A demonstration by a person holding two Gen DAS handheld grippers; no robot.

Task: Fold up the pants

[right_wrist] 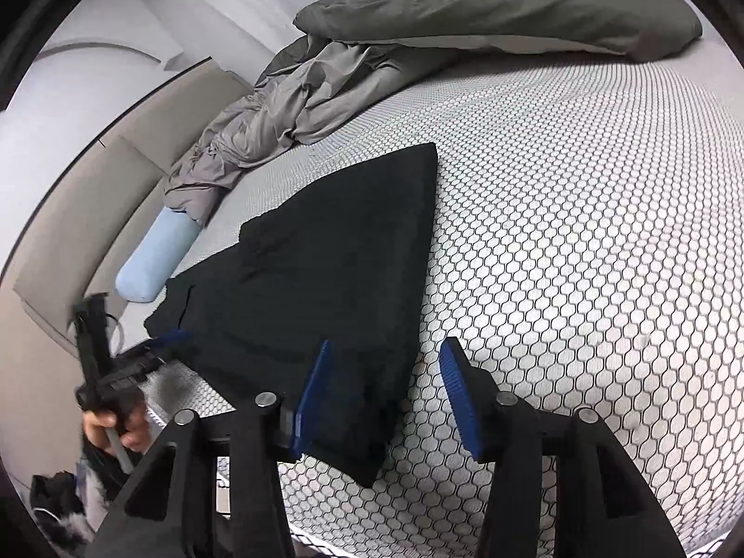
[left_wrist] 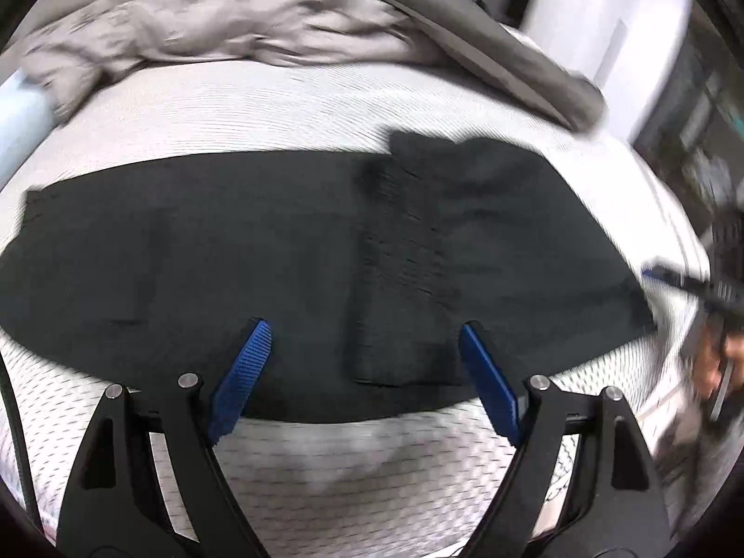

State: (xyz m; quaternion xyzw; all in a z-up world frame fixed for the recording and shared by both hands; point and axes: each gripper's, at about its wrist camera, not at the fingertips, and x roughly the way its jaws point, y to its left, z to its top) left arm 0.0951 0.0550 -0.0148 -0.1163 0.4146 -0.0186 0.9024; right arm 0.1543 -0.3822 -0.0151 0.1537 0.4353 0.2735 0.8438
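Note:
Black pants point(left_wrist: 232, 242) lie flat across the bed, and one end is folded over into a thicker layer point(left_wrist: 418, 251). My left gripper point(left_wrist: 363, 328) hovers open over the near edge of the pants, with nothing between its blue pads. In the right wrist view the pants point(right_wrist: 335, 255) run away from me as a dark wedge. My right gripper point(right_wrist: 386, 344) stands open at their near corner. Its left pad is over the cloth and its right pad is over bare mattress, and neither presses on the fabric. A blurred finger point(right_wrist: 174, 337) of the left gripper shows at the far corner of the pants.
The mattress point(right_wrist: 581, 232) has a white cover with a honeycomb pattern. A rumpled grey duvet point(right_wrist: 465, 14) is heaped along the far side. A light blue bolster point(right_wrist: 156, 255) lies by the beige headboard point(right_wrist: 69, 214). A hand point(right_wrist: 116, 428) holds the left gripper's handle.

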